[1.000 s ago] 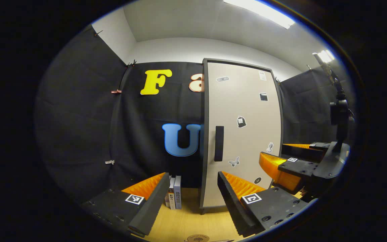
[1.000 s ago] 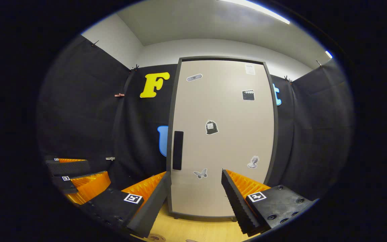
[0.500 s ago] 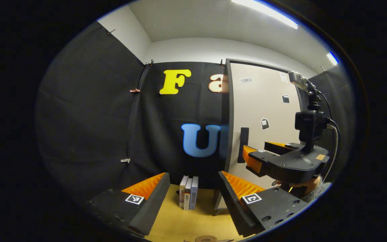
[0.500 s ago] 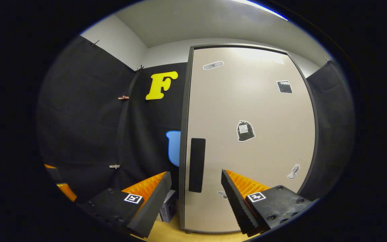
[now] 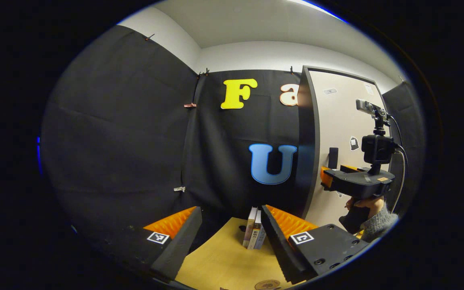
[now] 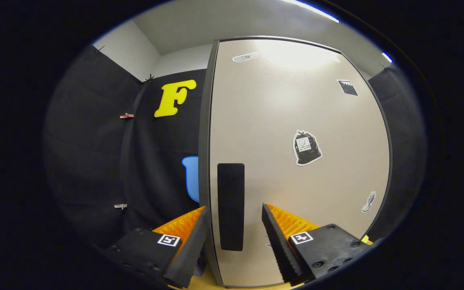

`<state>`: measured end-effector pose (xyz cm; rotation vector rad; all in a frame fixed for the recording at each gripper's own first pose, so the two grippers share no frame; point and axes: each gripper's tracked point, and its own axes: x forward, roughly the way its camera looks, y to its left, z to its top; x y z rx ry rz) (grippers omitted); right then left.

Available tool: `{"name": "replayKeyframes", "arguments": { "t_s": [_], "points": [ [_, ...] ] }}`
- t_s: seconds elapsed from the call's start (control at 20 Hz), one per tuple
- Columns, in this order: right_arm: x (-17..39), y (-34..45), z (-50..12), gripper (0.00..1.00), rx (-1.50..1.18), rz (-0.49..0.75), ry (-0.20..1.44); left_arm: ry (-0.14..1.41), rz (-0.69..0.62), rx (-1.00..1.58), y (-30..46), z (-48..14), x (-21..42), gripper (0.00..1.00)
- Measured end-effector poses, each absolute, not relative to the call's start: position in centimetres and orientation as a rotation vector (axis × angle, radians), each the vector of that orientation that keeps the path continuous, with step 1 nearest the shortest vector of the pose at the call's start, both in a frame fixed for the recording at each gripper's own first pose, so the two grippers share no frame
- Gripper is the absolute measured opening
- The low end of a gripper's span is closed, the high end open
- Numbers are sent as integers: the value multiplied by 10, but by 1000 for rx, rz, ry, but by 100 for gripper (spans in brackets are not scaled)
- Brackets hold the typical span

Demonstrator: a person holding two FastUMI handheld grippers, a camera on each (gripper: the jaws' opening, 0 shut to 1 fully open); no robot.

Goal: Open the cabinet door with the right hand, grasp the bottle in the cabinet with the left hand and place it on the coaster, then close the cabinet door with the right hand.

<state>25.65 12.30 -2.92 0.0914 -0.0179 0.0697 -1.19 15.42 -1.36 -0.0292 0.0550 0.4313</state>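
Right gripper (image 6: 232,225) fingers spread wide either side of the dark handle (image 6: 230,206) on the shut cabinet door (image 6: 296,161), not gripping, left gripper (image 5: 230,237) parted over the table (image 5: 224,262), books (image 5: 254,233) just ahead, coaster (image 5: 267,284) below

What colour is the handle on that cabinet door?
Black, a plain vertical handle on the beige door. It shows best in the right gripper view.
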Motion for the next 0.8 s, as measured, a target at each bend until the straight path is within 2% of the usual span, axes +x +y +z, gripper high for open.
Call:
{"name": "replayKeyframes", "arguments": {
  "t_s": [0.05, 0.1, 0.2, 0.3, 0.35, 0.4, 0.45, 0.5, 0.8],
  "points": [
    [262, 127, -32, 75, 98, 70, -14, 57, 438, -23, 157, -13, -13, 93],
    [261, 128, -34, 61, 102, 72, 1, 60, 442, -19, 159, -14, -14, 93],
    [262, 132, -39, 52, 89, 56, 20, 63, 447, -14, 162, -13, -17, 93],
    [259, 130, -38, 27, 54, 21, 10, 60, 454, -4, 165, -12, -21, 93],
    [265, 129, -38, 30, 48, 8, 4, 57, 458, -4, 167, -10, -24, 93],
    [265, 129, -39, 18, 44, 4, 17, 54, 460, -9, 168, -11, -27, 93],
    [262, 129, -39, 18, 51, -6, 29, 52, 462, -16, 168, -9, -30, 93],
    [265, 129, -42, 7, 50, -2, 46, 50, 462, -23, 168, -10, -33, 93],
    [244, 130, -36, 7, 63, 51, 84, 29, 442, -27, 161, -5, -46, 93]
  ]
}}
